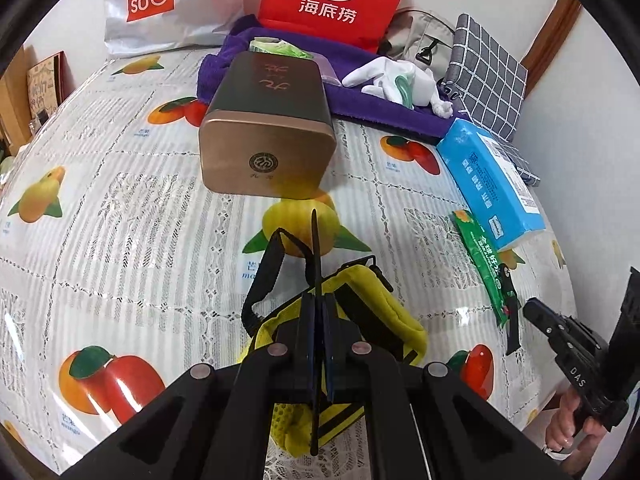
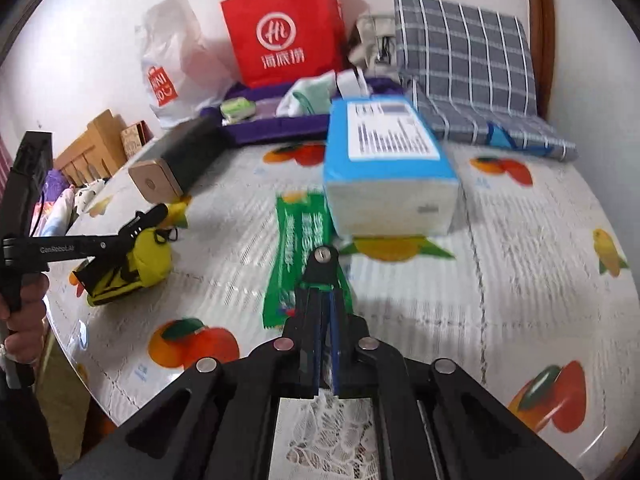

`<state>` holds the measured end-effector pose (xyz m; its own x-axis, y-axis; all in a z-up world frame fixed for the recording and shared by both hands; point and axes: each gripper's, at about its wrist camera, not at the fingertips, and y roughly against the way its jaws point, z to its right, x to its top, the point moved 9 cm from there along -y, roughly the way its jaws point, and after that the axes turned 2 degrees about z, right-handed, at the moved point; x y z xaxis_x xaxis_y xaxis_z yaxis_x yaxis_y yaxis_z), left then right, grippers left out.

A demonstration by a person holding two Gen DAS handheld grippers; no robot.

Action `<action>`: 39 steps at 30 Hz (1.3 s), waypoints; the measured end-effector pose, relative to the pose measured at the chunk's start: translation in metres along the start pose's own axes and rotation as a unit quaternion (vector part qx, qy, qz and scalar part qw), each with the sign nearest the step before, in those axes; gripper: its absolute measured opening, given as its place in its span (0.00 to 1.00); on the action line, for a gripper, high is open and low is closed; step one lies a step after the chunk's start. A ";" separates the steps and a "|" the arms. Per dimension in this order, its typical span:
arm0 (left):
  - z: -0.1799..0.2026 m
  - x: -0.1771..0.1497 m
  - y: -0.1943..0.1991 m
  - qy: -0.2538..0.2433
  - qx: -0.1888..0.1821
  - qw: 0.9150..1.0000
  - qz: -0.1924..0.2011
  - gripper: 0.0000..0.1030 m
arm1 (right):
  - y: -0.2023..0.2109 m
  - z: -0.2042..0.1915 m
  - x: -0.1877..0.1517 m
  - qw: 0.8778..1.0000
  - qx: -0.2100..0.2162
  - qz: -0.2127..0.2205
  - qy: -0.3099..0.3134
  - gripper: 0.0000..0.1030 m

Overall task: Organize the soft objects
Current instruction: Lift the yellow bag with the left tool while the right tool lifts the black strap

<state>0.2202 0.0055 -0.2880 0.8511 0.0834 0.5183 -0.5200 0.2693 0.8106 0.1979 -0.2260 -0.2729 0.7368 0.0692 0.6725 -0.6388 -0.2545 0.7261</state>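
Left gripper [image 1: 316, 300]: we find its black fingers pressed together on a thin black strap of the padded yellow pouch with black bands [image 1: 372, 320], which sits on the table directly beneath the tool. In the right wrist view the same gripper [image 2: 150, 216] shows from the side, tip down on the yellow pouch [image 2: 148, 264] near the table's left edge, with a hand [image 2: 24, 304] on its grip.

Right gripper [image 2: 326, 276]: we see its jaws clenched, tips over the near part of the flat green foil packet with white lettering [image 2: 296, 248]. We cannot tell whether the packet is actually pinched or only lies below. From the left wrist view this gripper [image 1: 516, 312] reaches in at the right edge, tip at the lower end of the green packet [image 1: 480, 260].

We note the green packet lying flat on the glossy white tablecloth printed with fruit [image 2: 520, 260], its far end just beside, perhaps under, the blue soft pack of tissues [image 2: 384, 168]. Well behind the yellow pouch lies a dark rectangular tin with a copper-coloured end [image 1: 268, 136] on its side. Along the back we see a purple cloth [image 1: 372, 108] carrying white gloves [image 1: 396, 80], a red paper bag [image 1: 332, 0], a white plastic shopping bag [image 1: 160, 4] and a grey checked cloth [image 1: 488, 76].
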 end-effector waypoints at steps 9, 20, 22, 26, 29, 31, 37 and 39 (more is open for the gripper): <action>0.003 -0.001 0.000 -0.002 0.001 1.000 -0.005 0.04 | -0.019 -0.005 -0.009 1.000 -0.009 -0.017 -0.005 0.18; 0.005 -0.001 -0.014 -0.002 0.003 1.000 -0.009 0.04 | -0.026 -0.018 -0.007 0.998 -0.041 -0.005 0.040 0.22; 0.006 0.001 -0.009 -0.007 0.006 1.000 -0.004 0.04 | -0.026 -0.017 -0.006 0.998 -0.046 -0.005 0.043 0.22; 0.006 0.008 0.008 -0.005 0.002 1.000 0.011 0.04 | -0.011 -0.015 0.000 1.000 -0.022 0.005 0.021 0.22; 0.007 0.013 0.019 -0.004 -0.001 1.000 0.021 0.04 | 0.001 -0.013 0.007 1.000 -0.014 0.017 0.011 0.22; 0.006 0.016 0.026 -0.002 -0.001 1.000 0.025 0.04 | 0.011 -0.011 0.012 1.000 -0.010 0.026 0.002 0.22; -0.002 0.026 0.041 0.013 0.006 0.999 0.036 0.04 | 0.033 0.006 0.023 0.999 -0.018 0.040 -0.021 0.22; -0.006 0.030 0.044 0.018 0.009 0.999 0.039 0.04 | 0.039 0.013 0.028 0.998 -0.026 0.044 -0.024 0.22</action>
<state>0.2233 0.0254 -0.2383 0.8098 0.1384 0.5701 -0.5858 0.2427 0.7732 0.1967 -0.2468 -0.2272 0.6869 0.0023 0.7268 -0.7108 -0.2062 0.6724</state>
